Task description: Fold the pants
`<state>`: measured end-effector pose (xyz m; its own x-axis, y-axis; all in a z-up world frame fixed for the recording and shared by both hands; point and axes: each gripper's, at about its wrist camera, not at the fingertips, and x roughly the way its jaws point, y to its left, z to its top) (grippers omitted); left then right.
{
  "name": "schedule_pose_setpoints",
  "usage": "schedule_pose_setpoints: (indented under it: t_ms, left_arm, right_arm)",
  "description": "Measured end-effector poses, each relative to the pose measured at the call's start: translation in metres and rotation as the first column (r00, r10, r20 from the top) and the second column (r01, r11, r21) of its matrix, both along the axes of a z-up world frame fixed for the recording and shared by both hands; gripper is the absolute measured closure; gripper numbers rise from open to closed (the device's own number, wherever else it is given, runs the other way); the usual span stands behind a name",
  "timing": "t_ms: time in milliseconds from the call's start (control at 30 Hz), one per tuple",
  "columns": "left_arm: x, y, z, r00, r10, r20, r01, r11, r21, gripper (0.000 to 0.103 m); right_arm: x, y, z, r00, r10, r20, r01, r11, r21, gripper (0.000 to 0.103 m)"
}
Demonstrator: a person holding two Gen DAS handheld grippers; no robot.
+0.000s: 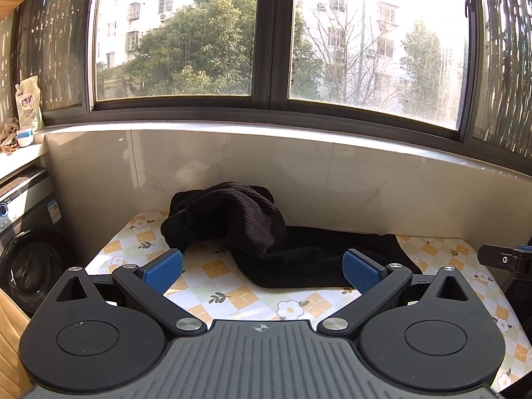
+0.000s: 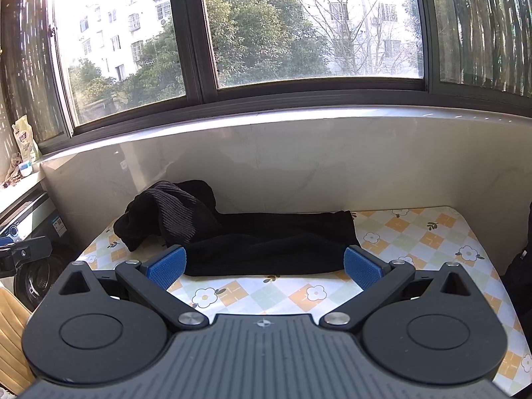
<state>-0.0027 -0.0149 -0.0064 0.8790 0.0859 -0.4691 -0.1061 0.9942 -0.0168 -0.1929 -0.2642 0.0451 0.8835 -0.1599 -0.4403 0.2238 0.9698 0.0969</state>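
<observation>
With both pairs of fingers spread and empty, I risk pinching only one layer of the bunched black corduroy pants (image 1: 266, 249) at mid-frame.

The pants (image 1: 266, 232) bunch at their far left end, hiding the waistband (folds cover it). The pouch (image 1: 29, 103) label is too small to read.

Left gripper (image 1: 262, 271), right gripper (image 2: 264, 267): jaws wide.

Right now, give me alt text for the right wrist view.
Black pants lie crumpled on a floral table below a window. The open right gripper hovers just short of them, holding nothing.
</observation>
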Motion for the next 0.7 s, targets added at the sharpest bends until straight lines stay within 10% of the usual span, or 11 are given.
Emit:
schedule_pose_setpoints:
  t_ms: [300, 700]
  left_arm:
    - [0.009, 0.002, 0.007, 0.991, 0.13, -0.013, -0.131, 0.987, -0.095, 0.0]
    - [0.052, 0.024, -0.004, 0.985, 0.172, -0.023, -0.174, 0.978, -0.119, 0.0]
  right_arm:
    - [-0.017, -0.07, 0.016, 0.997, 0.011, 0.075, -0.003, 0.995, -0.1, 0.0]
    - [0.063, -0.12, -0.013, 0.996, 0.075, 0.045, -0.077, 0.996, 0.04, 0.004]
